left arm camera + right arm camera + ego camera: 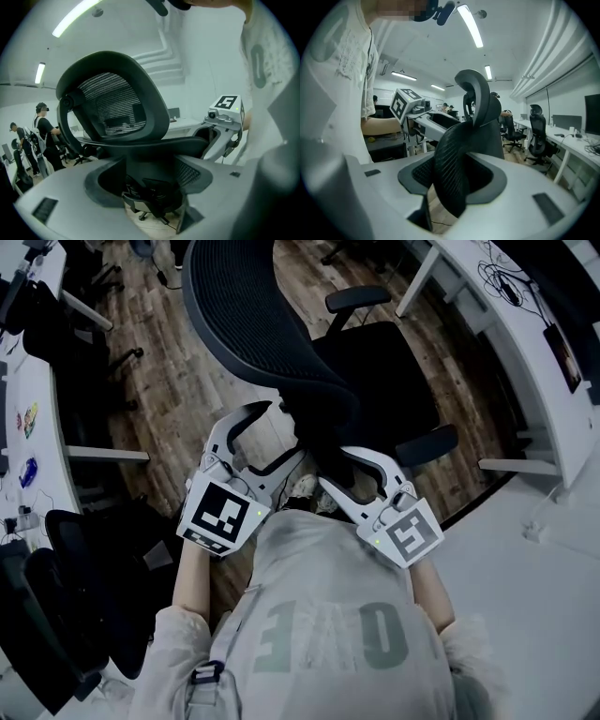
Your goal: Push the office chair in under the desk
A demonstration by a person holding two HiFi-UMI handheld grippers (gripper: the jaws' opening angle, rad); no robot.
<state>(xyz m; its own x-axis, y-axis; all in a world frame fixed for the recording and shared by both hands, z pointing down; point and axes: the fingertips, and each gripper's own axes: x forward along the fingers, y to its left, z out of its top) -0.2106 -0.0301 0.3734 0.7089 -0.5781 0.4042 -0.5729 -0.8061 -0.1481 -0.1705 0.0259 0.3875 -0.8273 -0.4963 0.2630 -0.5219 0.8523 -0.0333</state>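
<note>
The black mesh office chair (246, 326) stands on the wood floor, its seat (386, 360) turned toward the white desk (495, 313) at the upper right. My left gripper (281, 432) is open around the lower left edge of the backrest. In the left gripper view the chair back (112, 101) rises just past my left gripper (150, 187), with room at both pads. My right gripper (330, 468) straddles the lower right edge. In the right gripper view the mesh edge (450, 173) stands between the jaws of my right gripper (452, 185), and the pads show on either side of it.
A second white desk (42, 427) with small items runs along the left. Black chairs (56, 615) crowd the lower left. More chairs (539, 133) and a desk (581, 145) line the right wall. People (44, 126) stand in the background. A pale floor (534, 606) lies at the lower right.
</note>
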